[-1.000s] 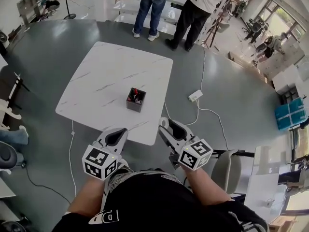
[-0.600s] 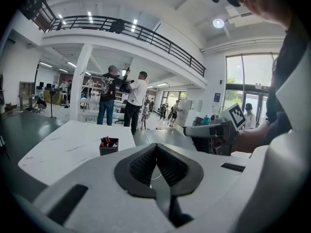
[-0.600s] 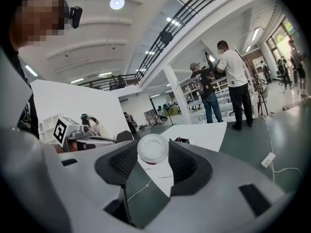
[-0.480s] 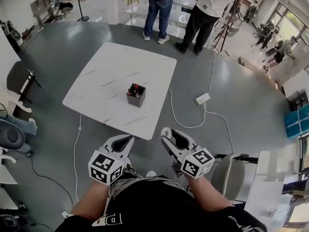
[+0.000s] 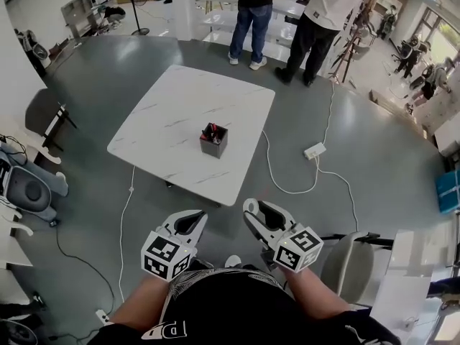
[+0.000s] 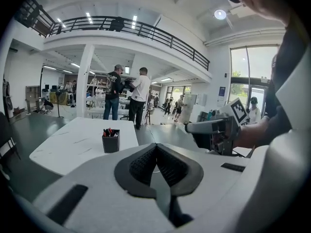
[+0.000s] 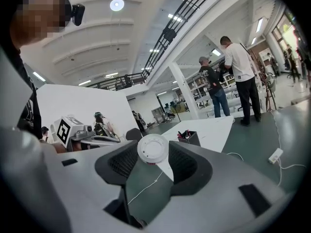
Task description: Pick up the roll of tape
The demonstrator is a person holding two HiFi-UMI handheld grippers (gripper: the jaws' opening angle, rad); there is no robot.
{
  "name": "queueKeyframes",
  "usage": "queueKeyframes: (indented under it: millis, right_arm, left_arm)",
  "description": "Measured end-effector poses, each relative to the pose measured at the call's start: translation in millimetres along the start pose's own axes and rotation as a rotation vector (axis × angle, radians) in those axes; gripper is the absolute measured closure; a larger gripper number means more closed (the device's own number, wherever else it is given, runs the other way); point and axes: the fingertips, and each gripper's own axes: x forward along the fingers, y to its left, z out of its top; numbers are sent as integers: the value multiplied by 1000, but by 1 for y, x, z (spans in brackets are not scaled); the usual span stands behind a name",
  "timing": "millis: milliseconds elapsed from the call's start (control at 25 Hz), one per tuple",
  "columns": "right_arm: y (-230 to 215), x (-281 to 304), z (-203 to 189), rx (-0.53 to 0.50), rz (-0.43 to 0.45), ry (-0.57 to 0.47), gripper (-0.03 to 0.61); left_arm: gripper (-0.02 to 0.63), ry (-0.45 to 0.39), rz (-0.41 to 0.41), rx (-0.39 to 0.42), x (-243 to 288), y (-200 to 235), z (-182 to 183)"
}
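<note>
**Risk.** The white round roll of tape [image 7: 152, 149] sits only at the very tips of the right gripper [image 5: 253, 208] fingers, caught by its rim. A jolt, or any slackening of the squeeze, would likely let it tilt out and drop to the grey floor [image 5: 345, 121]. There it could roll off towards the white cable [image 5: 284, 187].

**Position.** The roll stands between the right fingers, which are spread wide and press on its opposite edges. It is off the white marbled tabletop [image 5: 165, 113] and well apart from the dark square pen holder [image 5: 214, 141]. The left gripper [image 5: 192, 218] fingers are closed together, with nothing between them.
</note>
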Motion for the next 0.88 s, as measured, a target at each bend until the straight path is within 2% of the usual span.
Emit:
queueKeyframes:
  millis: [240, 520, 880]
  right_arm:
    - [11, 5, 1, 7, -25, -8, 377]
    - [33, 19, -1, 6, -62, -29, 377]
    - [51, 35, -8, 1, -111, -34, 377]
  left_arm:
    - [597, -37, -30, 31, -6, 7, 23]
    - [597, 4, -87, 42, -19, 16, 7]
    - [597, -27, -140, 54, -34, 35, 12]
